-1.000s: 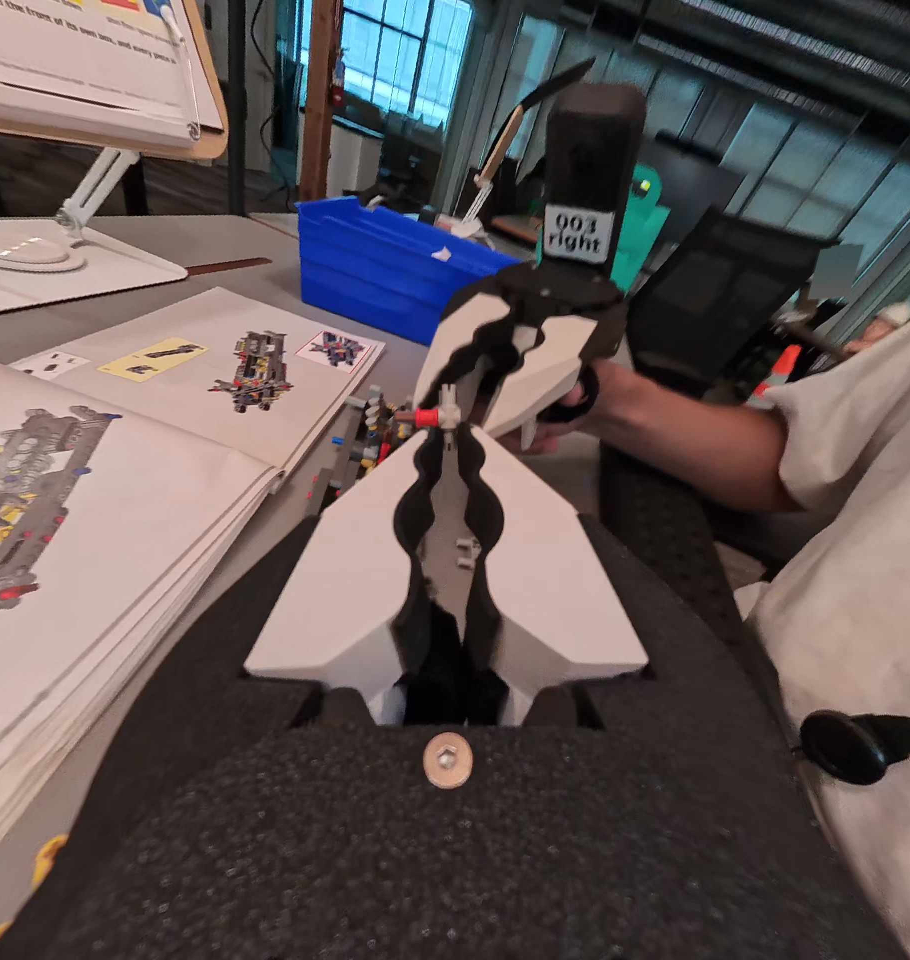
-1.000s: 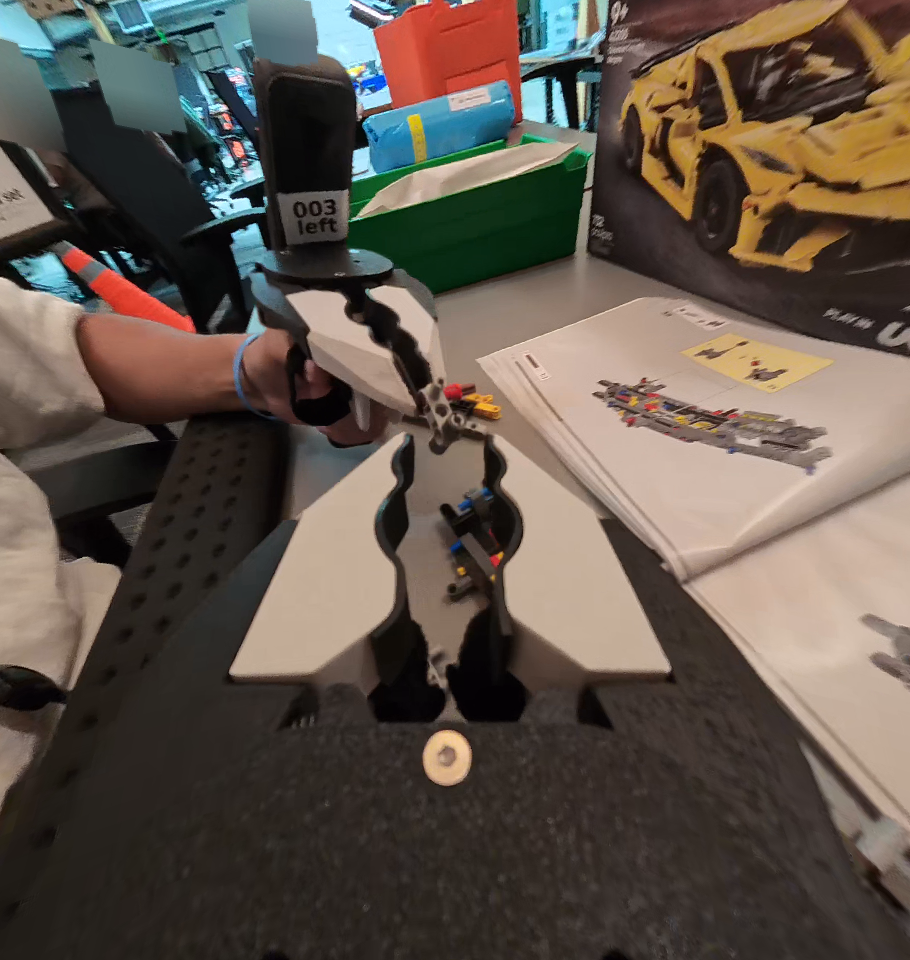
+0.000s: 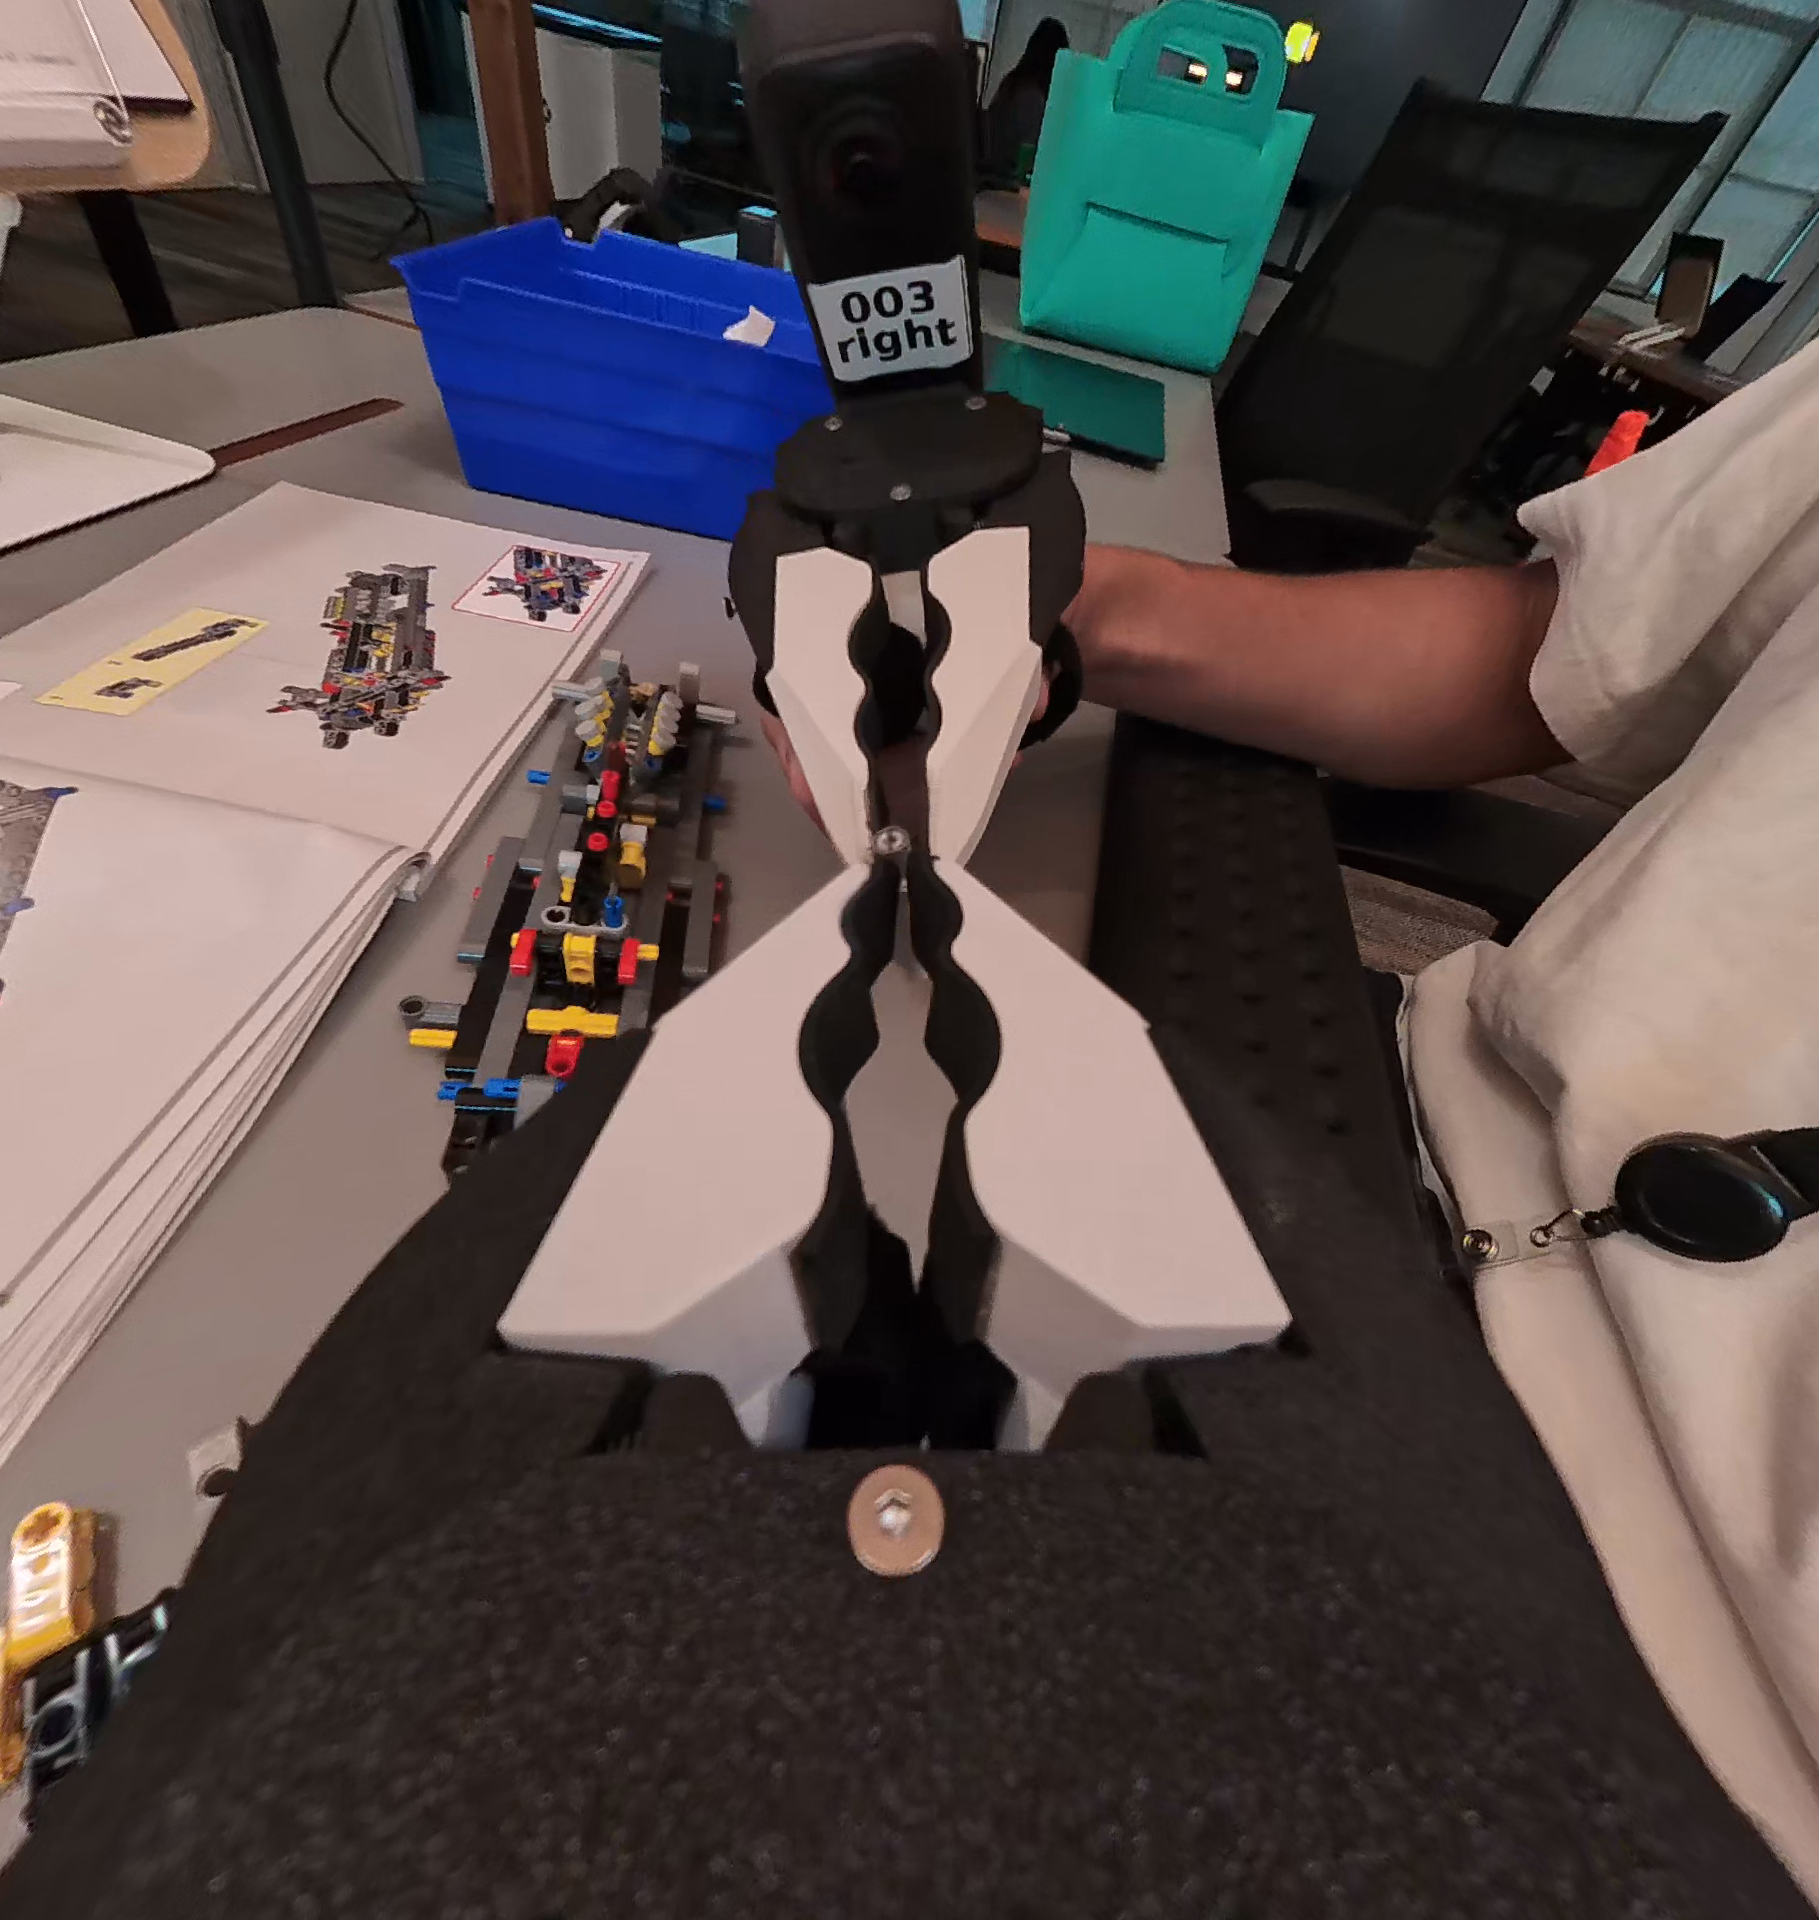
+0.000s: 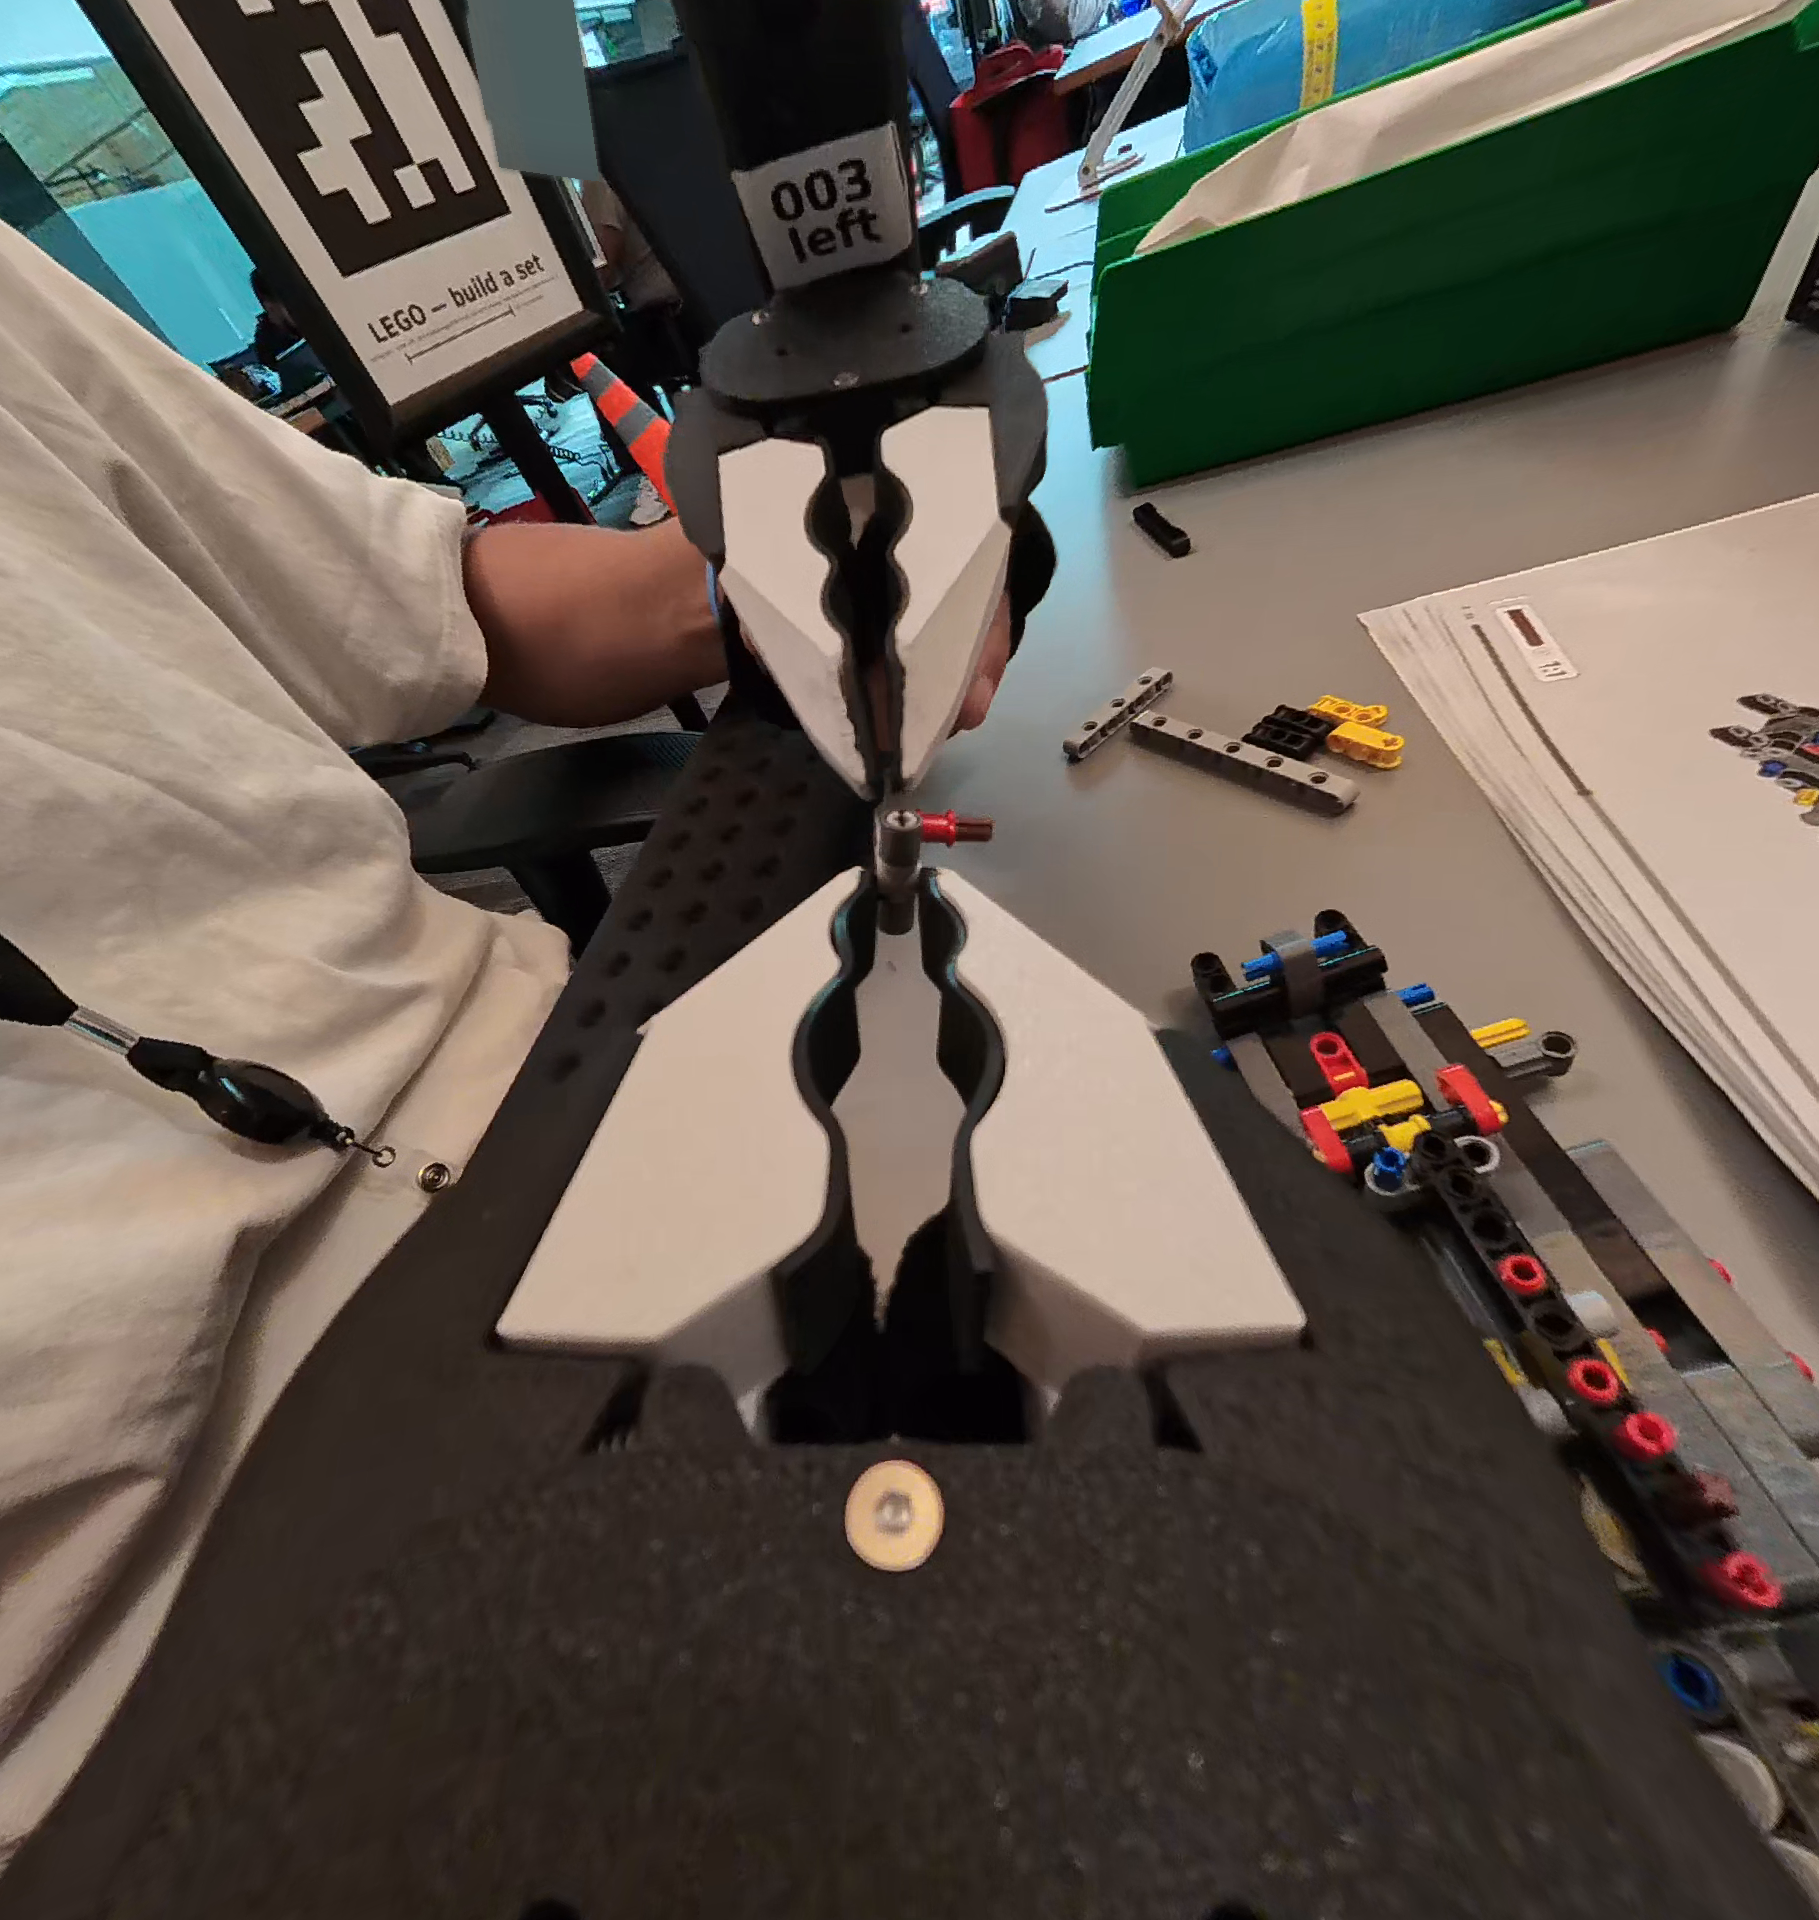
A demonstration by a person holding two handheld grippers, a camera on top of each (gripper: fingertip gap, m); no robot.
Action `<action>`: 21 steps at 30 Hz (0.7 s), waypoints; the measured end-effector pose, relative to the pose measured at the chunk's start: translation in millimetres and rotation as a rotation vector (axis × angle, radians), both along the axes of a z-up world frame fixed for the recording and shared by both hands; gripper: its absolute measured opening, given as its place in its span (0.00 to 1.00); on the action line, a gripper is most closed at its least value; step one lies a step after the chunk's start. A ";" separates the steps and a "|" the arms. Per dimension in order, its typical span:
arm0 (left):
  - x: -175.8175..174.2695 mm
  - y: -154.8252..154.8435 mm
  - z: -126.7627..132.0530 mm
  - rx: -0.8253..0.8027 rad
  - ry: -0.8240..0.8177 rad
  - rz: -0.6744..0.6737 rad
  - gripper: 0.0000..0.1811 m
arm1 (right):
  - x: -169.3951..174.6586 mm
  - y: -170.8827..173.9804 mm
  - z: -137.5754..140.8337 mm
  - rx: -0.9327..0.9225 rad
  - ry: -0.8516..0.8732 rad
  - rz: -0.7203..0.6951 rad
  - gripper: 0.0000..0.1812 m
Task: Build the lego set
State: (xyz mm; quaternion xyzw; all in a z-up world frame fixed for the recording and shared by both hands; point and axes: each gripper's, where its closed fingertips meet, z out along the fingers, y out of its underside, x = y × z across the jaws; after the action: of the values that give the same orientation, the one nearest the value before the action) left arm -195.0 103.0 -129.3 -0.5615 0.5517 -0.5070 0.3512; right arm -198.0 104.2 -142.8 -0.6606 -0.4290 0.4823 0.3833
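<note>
Two grippers tip to tip above the grey table (image 4: 1300,582), facing each other.

Right gripper (image 4: 897,902): fingers nearly closed, pinching a small grey connector piece (image 4: 897,850) at the tips. Long axis of the piece runs along the fingers, toward the opposite gripper. Red pin (image 4: 944,827) sticks out of its side, pointing right in the right wrist view, toward the table.

Left gripper (image 3: 889,873): fingers pressed close, tips meeting the same grey piece, seen end-on from the left wrist view as a small round hub. Cannot tell from either view whether the left tips actually clamp it or only touch.

Partly built chassis (image 3: 598,894) flat on the table, long axis running away from the person, lying beside the open instruction booklet (image 3: 261,727). Grey, black, yellow and red beams and pins. In the right wrist view the same chassis lies to the right of the right gripper, well below the held piece.

Loose parts on the table beyond the grippers: two grey beams (image 4: 1227,753) crossed, yellow connectors (image 4: 1357,727) and a black one touching them. More yellow pieces (image 3: 22,1652) at the near left edge of the left wrist view.

Blue bin (image 3: 614,384) and green bin (image 4: 1456,260) at the far sides.
</note>
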 end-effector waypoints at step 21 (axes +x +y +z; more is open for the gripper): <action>-50.7 57.4 -40.8 0.020 0.341 0.343 0.02 | 24.0 26.9 -18.3 0.108 -0.195 -0.247 0.12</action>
State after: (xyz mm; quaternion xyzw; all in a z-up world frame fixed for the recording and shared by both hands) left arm -245.6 160.4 -170.1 -0.7209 0.5047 -0.3323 0.3394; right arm -174.0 131.1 -161.1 -0.7305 -0.4050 0.3414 0.4310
